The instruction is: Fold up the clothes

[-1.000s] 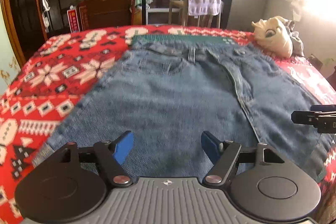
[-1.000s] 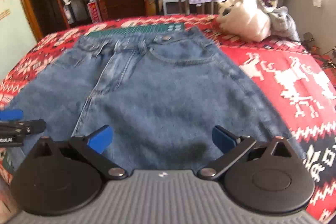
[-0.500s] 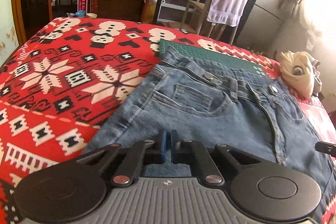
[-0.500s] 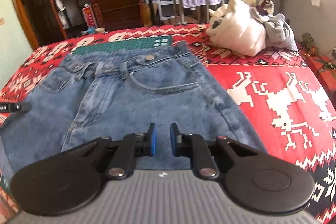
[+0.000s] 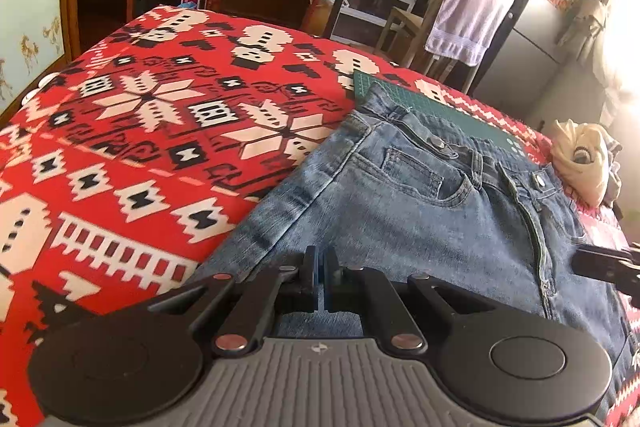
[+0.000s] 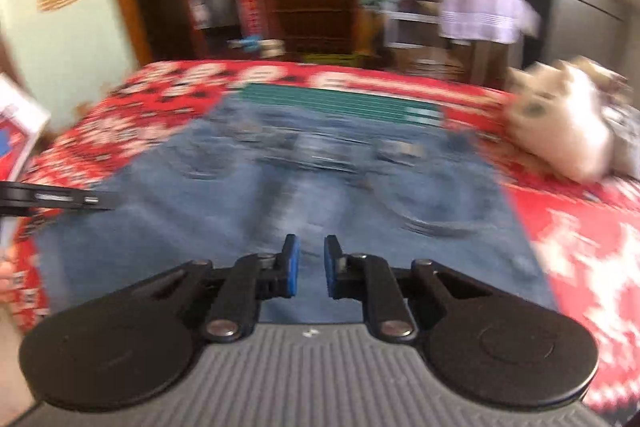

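Closest to the left wrist camera, the left gripper (image 5: 320, 279) has its blue pads nearly together, pinching the near edge of the jeans (image 5: 420, 211) — denim shows in the thin gap between them. In the right wrist view, which is blurred, the right gripper (image 6: 307, 267) shows a narrow gap between its pads, with denim directly below; whether it grips any cloth cannot be told. The jeans lie spread front-up on the red patterned blanket (image 5: 140, 131), waistband at the far end, overlapping a green cutting mat (image 5: 432, 107). Farther right sits a cream bundle of cloth (image 5: 580, 159) — beyond the bed, a towel (image 5: 468, 15) hangs over a chair.
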Tool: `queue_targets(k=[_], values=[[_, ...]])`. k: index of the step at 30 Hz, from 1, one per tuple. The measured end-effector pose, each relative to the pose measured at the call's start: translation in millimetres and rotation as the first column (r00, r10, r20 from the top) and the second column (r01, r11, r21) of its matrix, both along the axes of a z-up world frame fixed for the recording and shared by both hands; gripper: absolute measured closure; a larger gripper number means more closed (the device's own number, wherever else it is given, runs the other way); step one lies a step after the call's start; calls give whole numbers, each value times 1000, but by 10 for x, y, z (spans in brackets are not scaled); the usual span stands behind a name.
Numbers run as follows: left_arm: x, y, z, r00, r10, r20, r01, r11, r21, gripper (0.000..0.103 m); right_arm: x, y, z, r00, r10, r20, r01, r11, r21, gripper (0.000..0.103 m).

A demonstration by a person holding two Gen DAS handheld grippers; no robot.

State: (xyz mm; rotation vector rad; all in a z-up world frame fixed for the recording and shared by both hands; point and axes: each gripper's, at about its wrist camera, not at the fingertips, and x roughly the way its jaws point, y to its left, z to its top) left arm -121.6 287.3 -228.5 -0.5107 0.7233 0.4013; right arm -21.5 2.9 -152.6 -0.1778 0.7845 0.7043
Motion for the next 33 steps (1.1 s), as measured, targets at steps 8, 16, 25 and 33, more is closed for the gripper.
queue_targets(k=[8,16,25,33], values=[[-117,35,-21,999,12,35,-10,999,-47,98,-153,1164,-42,956,291,-42,-290,957,29,88],[-236,64,-60,997,27,68,-21,995,-95,100,-303,1794,-262,908,413,-71,-417,907,-58,88],[-257,61,-70,997,27,76,-20,995,-100,100,17,1831,-342,950,309,-52,-313,943,-116,103],[-260,71,-68,997,23,72,-16,995,-101,100,210,1679,-345,979,204,-24,-206,972,-111,103]])
